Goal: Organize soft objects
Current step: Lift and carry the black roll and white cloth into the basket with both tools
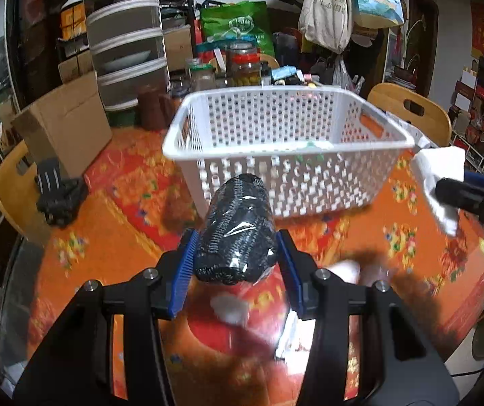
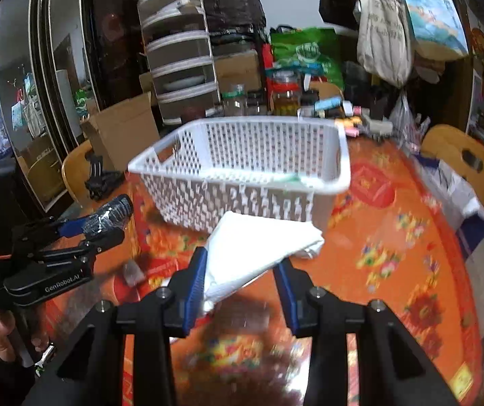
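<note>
My left gripper (image 1: 236, 257) is shut on a black knit roll wrapped in clear plastic (image 1: 236, 233) and holds it above the table, just short of the white perforated basket (image 1: 285, 142). My right gripper (image 2: 242, 270) is shut on a folded white cloth (image 2: 258, 247), also raised in front of the basket (image 2: 242, 165). The basket holds something white and green at its bottom. In the left wrist view the right gripper (image 1: 444, 193) with the cloth (image 1: 439, 176) is at the far right. In the right wrist view the left gripper (image 2: 106, 223) with the roll (image 2: 110, 216) is at the left.
The round table has an orange and red flowered cover (image 1: 394, 237). Small white soft items (image 1: 230, 308) lie on it below my left gripper. A cardboard box (image 1: 66, 128), a black stand (image 1: 57, 193), jars (image 1: 245, 67) and wooden chairs (image 1: 411, 108) ring the table.
</note>
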Available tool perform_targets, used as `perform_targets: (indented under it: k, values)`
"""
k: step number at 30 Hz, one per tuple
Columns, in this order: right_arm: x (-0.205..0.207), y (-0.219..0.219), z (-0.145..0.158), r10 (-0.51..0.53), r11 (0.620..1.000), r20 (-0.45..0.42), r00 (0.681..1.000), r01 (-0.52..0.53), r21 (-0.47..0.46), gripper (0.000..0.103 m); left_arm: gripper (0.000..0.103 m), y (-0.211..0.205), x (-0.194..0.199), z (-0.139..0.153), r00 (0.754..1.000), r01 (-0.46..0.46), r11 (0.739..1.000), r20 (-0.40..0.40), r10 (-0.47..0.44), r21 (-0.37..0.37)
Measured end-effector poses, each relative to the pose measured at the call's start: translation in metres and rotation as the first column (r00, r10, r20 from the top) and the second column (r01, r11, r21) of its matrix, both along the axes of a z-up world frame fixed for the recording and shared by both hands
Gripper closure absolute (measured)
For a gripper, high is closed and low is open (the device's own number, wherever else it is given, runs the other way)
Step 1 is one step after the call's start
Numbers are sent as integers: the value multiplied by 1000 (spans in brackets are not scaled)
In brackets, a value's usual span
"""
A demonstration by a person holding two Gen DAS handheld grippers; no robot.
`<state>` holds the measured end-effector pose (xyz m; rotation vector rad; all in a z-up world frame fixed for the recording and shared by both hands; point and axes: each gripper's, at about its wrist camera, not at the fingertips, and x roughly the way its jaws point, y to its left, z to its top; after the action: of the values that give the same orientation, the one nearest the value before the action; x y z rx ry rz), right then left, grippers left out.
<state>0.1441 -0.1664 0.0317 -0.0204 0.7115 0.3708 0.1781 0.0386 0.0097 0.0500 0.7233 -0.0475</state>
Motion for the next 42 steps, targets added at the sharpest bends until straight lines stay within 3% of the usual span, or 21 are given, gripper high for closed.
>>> perform_targets:
  k: [7, 13, 19, 25, 42]
  values:
    - [43, 8, 44, 5, 1000, 36, 999, -4, -26, 64, 58, -5, 48, 39, 1000, -15, 999, 19, 14, 32]
    - [97, 11, 54, -30, 999, -3, 1000, 30, -19, 64, 58, -18, 110, 57, 999, -29, 996, -11, 30, 81]
    - [151, 21, 39, -51, 998, -77, 996, 47, -50, 64, 58, -32, 181, 35, 990, -14, 993, -136, 29, 114]
    - [193, 27, 6, -72, 993, -170, 983, 54, -105, 64, 58, -35, 222, 4, 970, -25, 992, -236, 53, 122]
    - [223, 27, -28, -106, 983, -255, 961, 63, -171, 62, 58, -47, 234, -24, 952, 5, 990, -303, 38, 141]
